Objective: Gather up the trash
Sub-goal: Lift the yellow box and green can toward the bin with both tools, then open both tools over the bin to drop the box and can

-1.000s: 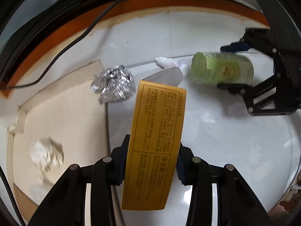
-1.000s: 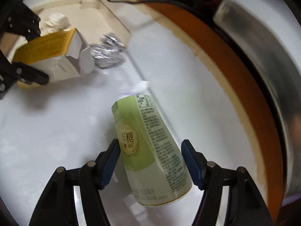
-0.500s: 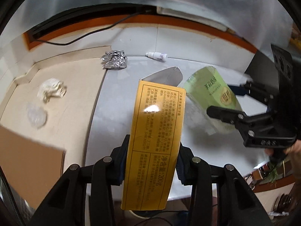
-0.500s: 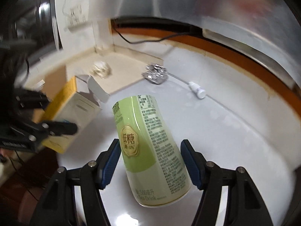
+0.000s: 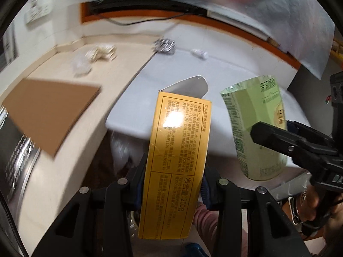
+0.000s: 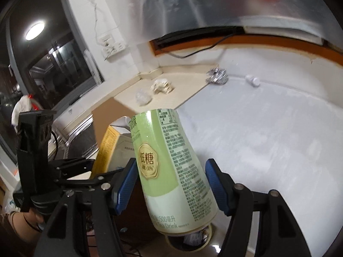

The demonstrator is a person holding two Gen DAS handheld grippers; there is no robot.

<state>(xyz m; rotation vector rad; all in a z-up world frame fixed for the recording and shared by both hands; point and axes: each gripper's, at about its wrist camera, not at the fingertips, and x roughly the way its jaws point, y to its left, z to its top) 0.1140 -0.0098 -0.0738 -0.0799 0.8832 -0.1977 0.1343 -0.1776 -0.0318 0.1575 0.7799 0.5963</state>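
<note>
My left gripper (image 5: 174,177) is shut on a yellow carton (image 5: 178,165) with an open white flap, held past the near edge of the white table (image 5: 214,81). My right gripper (image 6: 171,185) is shut on a pale green tea bottle (image 6: 171,167), tilted, bottom toward the camera. Both show in each view: the bottle (image 5: 253,115) is right of the carton, the carton (image 6: 106,147) left of the bottle. Below the bottle is a round bin opening (image 6: 188,241) with scraps inside. A foil ball (image 6: 216,77), a small white bottle (image 6: 253,81), crumpled paper (image 6: 161,85) and a clear plastic wad (image 6: 142,96) lie far off.
A beige counter (image 5: 70,150) adjoins the table on the left and carries a brown cardboard sheet (image 5: 49,111). A metal rack (image 5: 17,160) sits at its left end. A black cable (image 6: 193,53) runs along the orange ledge at the back wall.
Both grippers have drawn back from the table middle to beyond its near edge, each still gripping its item. The loose trash now looks far away, and the bin opening has come into view.
</note>
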